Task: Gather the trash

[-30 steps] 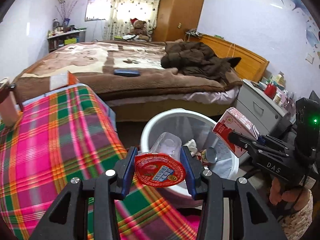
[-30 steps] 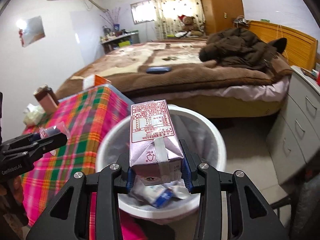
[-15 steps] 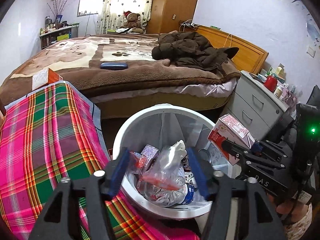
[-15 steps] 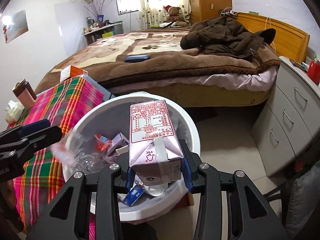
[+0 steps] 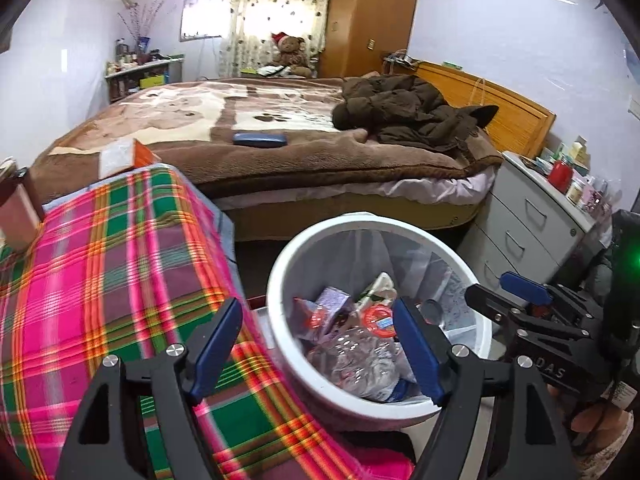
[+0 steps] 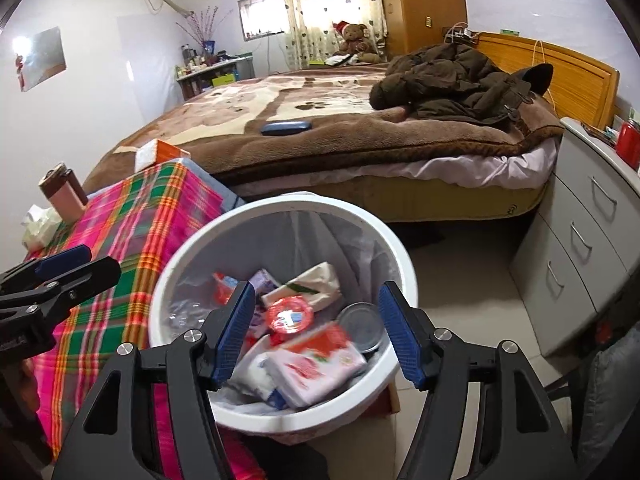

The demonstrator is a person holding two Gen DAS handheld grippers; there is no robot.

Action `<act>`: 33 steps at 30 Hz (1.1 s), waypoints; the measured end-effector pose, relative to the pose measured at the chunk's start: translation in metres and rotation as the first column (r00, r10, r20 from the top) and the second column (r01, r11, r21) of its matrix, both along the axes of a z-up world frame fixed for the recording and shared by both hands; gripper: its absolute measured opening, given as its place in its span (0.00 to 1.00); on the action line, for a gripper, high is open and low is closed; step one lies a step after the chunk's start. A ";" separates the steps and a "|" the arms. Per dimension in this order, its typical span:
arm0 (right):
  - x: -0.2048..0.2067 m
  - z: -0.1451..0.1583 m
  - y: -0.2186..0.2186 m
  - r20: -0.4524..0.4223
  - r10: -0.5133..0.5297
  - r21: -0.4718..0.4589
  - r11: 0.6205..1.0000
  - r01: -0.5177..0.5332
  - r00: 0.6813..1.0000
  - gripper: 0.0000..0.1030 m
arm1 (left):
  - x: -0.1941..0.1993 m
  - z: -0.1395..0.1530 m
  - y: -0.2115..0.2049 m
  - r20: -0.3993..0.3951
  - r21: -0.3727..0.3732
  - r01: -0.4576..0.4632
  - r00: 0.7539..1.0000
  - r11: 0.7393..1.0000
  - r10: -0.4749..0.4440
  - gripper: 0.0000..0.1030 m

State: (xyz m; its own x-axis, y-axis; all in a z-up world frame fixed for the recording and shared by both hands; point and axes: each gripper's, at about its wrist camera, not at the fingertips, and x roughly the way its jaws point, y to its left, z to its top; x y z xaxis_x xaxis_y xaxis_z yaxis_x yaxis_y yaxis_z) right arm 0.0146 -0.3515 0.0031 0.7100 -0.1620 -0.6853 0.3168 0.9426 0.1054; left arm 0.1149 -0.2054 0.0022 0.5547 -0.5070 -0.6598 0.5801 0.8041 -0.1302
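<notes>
The white bin (image 6: 400, 264) fills the lower centre of the frame, beside the plaid desk (image 6: 132, 240) at left; inside it lie a light, crushable pink carton (image 6: 320, 356), best pinched across its flat sides, and a flimsy red-rimmed cup (image 6: 289, 316); left gripper (image 5: 316, 350) and right gripper (image 6: 316, 332) hang above, jaws spread wide, holding nothing.

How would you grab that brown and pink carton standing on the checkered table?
Grip the carton across its two flat side walls, about halfway up, coming in level from the table's open near side. It stands upright, so a hand-held gripper closing sideways should fit; crumpled white tissue sits close beside it.
</notes>
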 end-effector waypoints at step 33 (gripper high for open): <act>-0.041 0.016 0.095 0.155 0.080 -0.034 0.997 -0.076 0.985 0.64 | -0.083 0.012 0.124 0.208 -0.017 -0.326 0.923 0.945 0.322 0.77</act>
State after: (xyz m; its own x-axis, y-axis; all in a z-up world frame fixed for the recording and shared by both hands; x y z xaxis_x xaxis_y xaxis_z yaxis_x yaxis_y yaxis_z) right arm -0.0262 -0.2564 0.0195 0.8191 -0.1196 -0.5610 0.2240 0.9671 0.1209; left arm 0.0316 -0.0811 0.0137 0.8109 -0.2658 -0.5214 0.2998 0.9538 -0.0199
